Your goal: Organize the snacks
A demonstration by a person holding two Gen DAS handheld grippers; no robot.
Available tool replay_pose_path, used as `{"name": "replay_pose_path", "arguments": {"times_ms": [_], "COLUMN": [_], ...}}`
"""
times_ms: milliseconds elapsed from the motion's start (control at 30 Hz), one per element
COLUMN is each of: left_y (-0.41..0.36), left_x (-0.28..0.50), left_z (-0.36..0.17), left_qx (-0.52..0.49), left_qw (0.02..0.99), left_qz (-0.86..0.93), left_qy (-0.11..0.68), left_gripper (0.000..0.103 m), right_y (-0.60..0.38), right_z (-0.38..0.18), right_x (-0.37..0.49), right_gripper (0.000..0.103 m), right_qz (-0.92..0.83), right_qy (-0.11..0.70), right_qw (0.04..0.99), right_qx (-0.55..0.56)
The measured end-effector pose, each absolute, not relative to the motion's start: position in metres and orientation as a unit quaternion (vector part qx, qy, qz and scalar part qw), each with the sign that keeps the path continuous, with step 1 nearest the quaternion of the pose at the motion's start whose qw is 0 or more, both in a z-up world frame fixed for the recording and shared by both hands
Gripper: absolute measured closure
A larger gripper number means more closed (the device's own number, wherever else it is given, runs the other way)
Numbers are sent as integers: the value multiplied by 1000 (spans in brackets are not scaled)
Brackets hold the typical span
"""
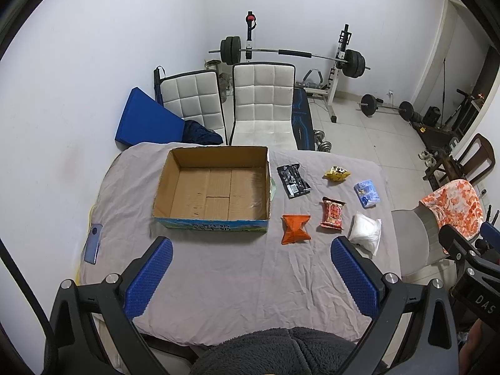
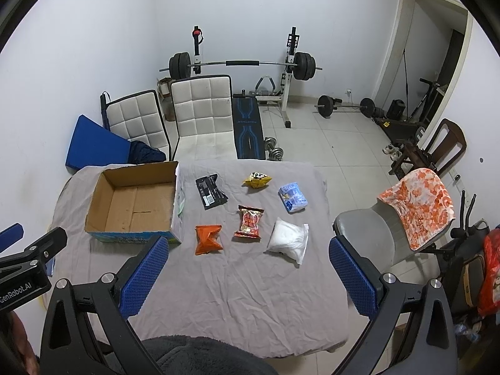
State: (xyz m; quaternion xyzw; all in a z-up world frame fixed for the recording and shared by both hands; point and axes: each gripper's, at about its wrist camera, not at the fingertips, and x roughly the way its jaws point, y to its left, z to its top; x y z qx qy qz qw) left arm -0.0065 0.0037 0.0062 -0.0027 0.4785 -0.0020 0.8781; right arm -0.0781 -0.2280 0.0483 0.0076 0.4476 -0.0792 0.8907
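An empty cardboard box (image 1: 212, 193) (image 2: 134, 203) stands on the left of the grey-clothed table (image 1: 237, 275). To its right lie several snack packets: black (image 1: 293, 180) (image 2: 211, 190), yellow (image 1: 337, 174) (image 2: 257, 180), blue-white (image 1: 367, 193) (image 2: 293, 197), red (image 1: 333, 213) (image 2: 249, 222), orange (image 1: 295, 228) (image 2: 207, 239) and white (image 1: 365, 232) (image 2: 289, 240). My left gripper (image 1: 251, 254) hovers open above the table's near half, holding nothing. My right gripper (image 2: 248, 254) is also open and empty, above the near edge in front of the packets.
A blue phone (image 1: 93, 243) lies at the table's left edge. Two white chairs (image 1: 262, 100) stand behind the table, a grey chair with an orange towel (image 2: 418, 206) to its right. Weight bench and barbells (image 2: 243, 62) fill the back of the room.
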Motion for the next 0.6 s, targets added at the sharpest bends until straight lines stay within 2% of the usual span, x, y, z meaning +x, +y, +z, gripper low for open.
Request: {"name": "replay_pose_path", "arguments": {"times_ms": [367, 600], "left_y": [-7, -45], "left_x": [0, 64], "left_z": [2, -33], "left_qx": [-2, 10], "left_qw": [876, 865], "left_qz": [-12, -48], "left_qy": [482, 499], "left_gripper": [0, 0], "right_y": [-256, -333], "right_z": [33, -31], "right_x": [-66, -12], "right_gripper": [0, 0], "right_qz": [-85, -125], "right_qy": [462, 515], "right_qw": [882, 844], "right_qx": [41, 79]}}
